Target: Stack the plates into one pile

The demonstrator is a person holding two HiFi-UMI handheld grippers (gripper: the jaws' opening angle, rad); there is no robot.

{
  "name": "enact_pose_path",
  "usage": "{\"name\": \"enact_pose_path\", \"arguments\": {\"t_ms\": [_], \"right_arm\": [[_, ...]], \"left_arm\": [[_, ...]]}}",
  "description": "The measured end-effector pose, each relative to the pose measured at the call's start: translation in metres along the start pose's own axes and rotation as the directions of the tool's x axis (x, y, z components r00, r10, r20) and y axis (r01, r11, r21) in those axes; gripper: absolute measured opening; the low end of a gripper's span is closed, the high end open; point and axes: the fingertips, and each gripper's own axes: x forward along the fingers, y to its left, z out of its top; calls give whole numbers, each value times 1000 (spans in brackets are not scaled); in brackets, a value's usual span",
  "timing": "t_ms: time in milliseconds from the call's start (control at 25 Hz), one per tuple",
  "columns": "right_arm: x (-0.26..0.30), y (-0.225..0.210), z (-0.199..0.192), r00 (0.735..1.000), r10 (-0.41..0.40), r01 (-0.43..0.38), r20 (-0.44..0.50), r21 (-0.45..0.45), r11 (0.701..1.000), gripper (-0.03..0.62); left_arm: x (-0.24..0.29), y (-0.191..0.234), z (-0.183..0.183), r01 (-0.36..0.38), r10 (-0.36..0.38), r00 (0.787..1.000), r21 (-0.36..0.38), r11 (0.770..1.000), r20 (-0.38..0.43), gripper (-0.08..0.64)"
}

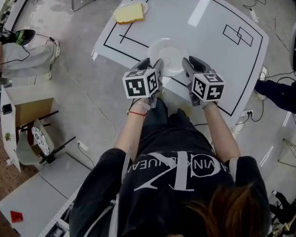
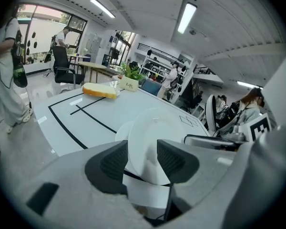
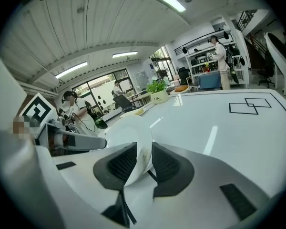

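Note:
A white plate (image 1: 166,53) lies low over the near part of the white table (image 1: 222,63), with both grippers at its near rim. My left gripper (image 1: 157,72) is shut on a white plate (image 2: 145,142) that stands tilted between its pads; a second white rim (image 2: 121,131) shows just behind it. My right gripper (image 1: 186,69) is shut on a white plate (image 3: 131,137) with a small brownish stain. From the head view I cannot tell whether these are one plate or two overlapping. The two grippers sit side by side, close together.
A yellow block on a small white plate (image 1: 130,12) rests at the table's far left corner, also seen as the yellow block (image 2: 99,90). A potted plant (image 2: 129,78) stands beyond it. Black lines and two rectangles (image 1: 238,34) mark the tabletop. Cables and chairs surround the table.

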Motion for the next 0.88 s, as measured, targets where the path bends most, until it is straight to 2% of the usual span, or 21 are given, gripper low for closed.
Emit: {"name": "enact_pose_path", "arguments": {"t_ms": [360,680,880], "right_arm": [[32,-4,-2,999,-35,37,-41,28,999,98],[47,-11,-11,993,-69,71,-92,17,997,98],[47,-13,-15,990,-89,86,-113,-25,996,100]], "left_arm": [[22,24,6,24,-23,996,15,1000,-81,196],[39,34,0,14,1,984,83,996,-180,195],[42,34,-4,12,18,974,132,991,-224,198]]}}
